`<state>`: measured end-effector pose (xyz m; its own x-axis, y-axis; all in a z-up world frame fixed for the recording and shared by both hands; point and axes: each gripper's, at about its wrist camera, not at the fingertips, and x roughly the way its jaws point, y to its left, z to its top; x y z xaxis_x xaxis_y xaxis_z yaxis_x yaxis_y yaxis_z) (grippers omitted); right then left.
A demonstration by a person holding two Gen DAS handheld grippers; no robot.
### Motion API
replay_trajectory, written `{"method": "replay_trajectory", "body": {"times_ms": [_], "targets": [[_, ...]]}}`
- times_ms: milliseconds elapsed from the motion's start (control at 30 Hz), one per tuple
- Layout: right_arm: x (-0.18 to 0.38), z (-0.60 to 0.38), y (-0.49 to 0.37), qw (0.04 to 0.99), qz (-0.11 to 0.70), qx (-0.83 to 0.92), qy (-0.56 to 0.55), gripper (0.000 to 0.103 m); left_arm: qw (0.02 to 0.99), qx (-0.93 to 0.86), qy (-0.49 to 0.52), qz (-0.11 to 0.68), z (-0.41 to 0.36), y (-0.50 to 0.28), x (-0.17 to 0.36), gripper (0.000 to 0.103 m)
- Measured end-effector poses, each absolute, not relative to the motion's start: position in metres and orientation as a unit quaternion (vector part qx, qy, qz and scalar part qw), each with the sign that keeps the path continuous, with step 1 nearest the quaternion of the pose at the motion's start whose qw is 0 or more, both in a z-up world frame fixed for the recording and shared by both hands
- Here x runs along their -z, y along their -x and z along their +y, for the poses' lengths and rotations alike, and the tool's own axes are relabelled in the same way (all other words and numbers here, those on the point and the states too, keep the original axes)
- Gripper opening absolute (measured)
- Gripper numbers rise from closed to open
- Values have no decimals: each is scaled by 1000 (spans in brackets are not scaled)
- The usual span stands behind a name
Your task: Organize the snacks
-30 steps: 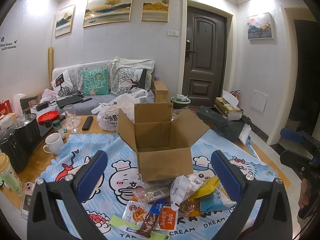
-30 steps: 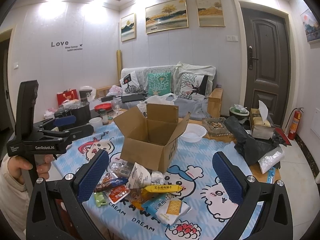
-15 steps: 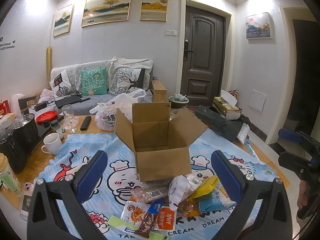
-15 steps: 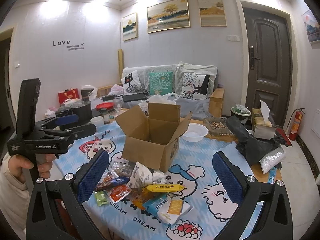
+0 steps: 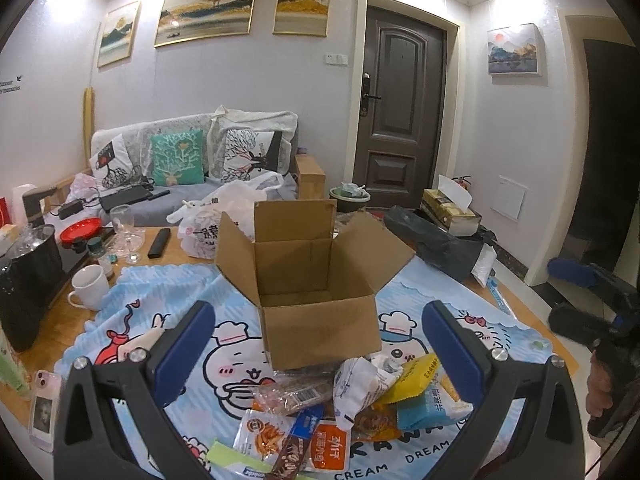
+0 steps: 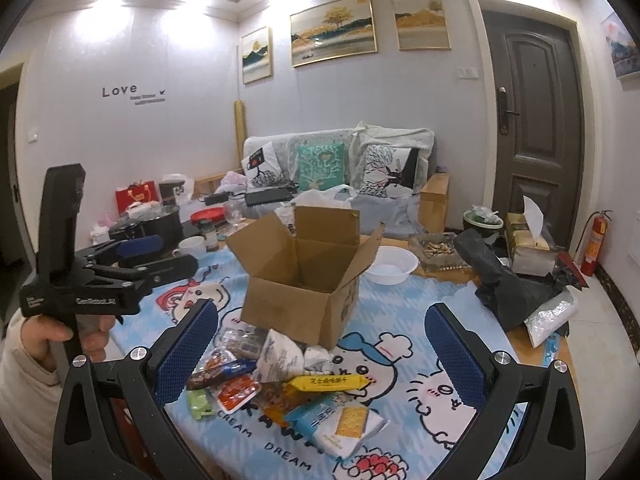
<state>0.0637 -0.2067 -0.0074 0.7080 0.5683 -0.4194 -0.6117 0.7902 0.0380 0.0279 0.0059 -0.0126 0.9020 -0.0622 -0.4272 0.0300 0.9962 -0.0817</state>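
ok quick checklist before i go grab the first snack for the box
1. Cardboard box open, flaps up, facing upward: ok.
2. Box interior free to receive snacks: ok, nothing shows inside in either view.
3. Left gripper open and holding nothing: ok.
4. Right gripper open and holding nothing: ok.
5. Snack pile in front of the box, between the fingers in both views: ok.
6. An easy first pick: ok, the yellow bar and the cracker pack lie on top; the packets under the crumpled white wrapper overlap, so single picks there: cannot tell.
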Motion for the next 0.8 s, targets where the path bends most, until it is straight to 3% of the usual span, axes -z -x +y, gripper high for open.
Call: {"method": "replay_trajectory", "body": {"times_ms": [233, 667, 800], "targets": [[41, -189, -103, 893, 265, -358, 65, 97, 968, 48, 42, 242, 14, -54, 28, 103], [141, -122, -187, 806, 426, -397, 106, 97, 937, 101, 74, 327, 40, -95, 85, 102], [154, -112, -197, 793, 445, -399, 118, 97, 929, 99, 35, 355, 37, -95, 104, 102]]}}
